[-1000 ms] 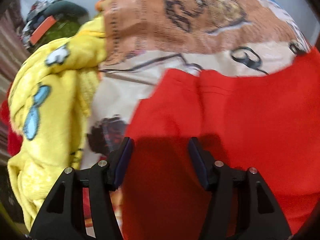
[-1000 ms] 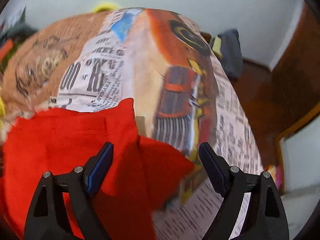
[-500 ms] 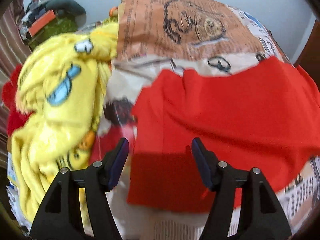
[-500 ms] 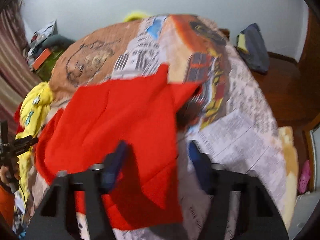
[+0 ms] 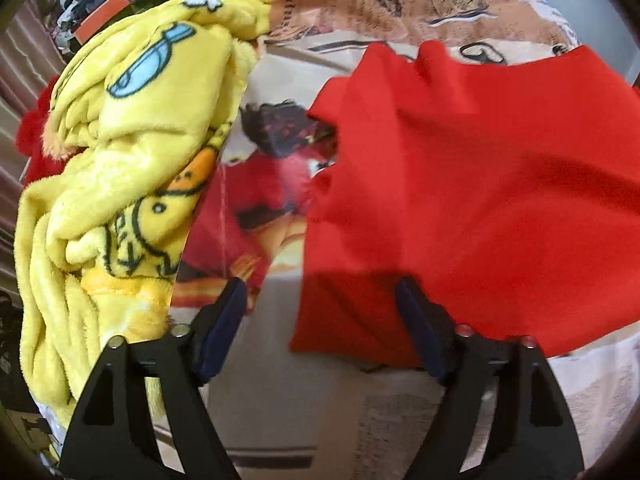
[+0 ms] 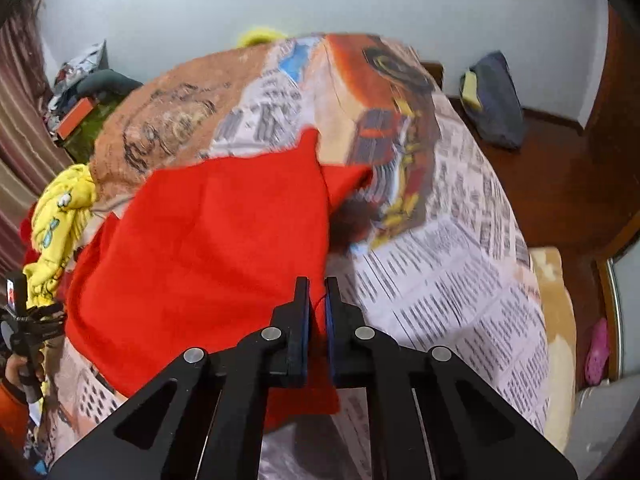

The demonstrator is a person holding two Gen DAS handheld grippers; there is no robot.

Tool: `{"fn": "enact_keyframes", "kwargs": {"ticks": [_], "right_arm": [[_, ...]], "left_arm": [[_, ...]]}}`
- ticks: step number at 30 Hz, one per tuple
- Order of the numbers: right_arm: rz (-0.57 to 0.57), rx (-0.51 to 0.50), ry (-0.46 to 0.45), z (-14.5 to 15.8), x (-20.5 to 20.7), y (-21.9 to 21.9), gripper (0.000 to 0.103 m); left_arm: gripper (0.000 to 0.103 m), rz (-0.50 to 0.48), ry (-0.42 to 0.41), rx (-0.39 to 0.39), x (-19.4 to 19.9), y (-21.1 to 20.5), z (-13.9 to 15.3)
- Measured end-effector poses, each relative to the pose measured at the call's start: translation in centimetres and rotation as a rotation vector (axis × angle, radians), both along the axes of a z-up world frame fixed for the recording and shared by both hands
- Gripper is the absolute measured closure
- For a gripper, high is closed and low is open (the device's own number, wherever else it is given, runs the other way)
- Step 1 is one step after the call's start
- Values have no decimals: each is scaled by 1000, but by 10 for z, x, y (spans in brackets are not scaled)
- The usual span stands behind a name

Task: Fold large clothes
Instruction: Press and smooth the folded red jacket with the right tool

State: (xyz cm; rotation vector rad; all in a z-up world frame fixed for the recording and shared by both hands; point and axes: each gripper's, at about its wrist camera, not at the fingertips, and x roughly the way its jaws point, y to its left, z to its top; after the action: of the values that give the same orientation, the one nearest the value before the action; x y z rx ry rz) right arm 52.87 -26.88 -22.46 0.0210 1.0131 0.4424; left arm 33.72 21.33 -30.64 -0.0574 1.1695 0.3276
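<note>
Left side of bed: crumpled yellow fleece blanket with cartoon print lies near the left edge, apart from the work. Left tool hangs wide open over the bed, holding nothing; the near-left corner of the red fabric garment sits between its pads, ungripped, same as a second ago. Garment lies spread across the middle of the bed with newspaper-print cover. Change is on the right: right tool, wide open a second ago, is now clamped on the garment's near-right edge. Likely one corner secured for a fold; left tool needs to close next. Risk: single-side pull skews the cloth.
</note>
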Motion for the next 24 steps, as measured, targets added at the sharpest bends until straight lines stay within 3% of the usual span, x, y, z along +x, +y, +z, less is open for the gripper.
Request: {"fn": "enact_keyframes", "kwargs": {"ticks": [6,12,16,19,22,24], "right_arm": [[-74,-103,5,-12,-10,-15,96],[-85,-64,-54,24,-27,-28,90],[4,-25,-122,47,-40,2,55],[103,-1,-138,49,-48,42,53],[186,14,-112,39,-53,82,40],[221,-2,-99,27,-55,104,39]], "left_arm": [[19,51,-27,-15,-16,9,5],[20,-19,-93,-14,-28,-5,47],[20,-122,-175,-56,-18,-35,81],[20,-186,-220,-103,-1,-62,96],[20,-235,-237,-158,24,-90,99],[20,-271,-227,-206,43,-105,96]]}}
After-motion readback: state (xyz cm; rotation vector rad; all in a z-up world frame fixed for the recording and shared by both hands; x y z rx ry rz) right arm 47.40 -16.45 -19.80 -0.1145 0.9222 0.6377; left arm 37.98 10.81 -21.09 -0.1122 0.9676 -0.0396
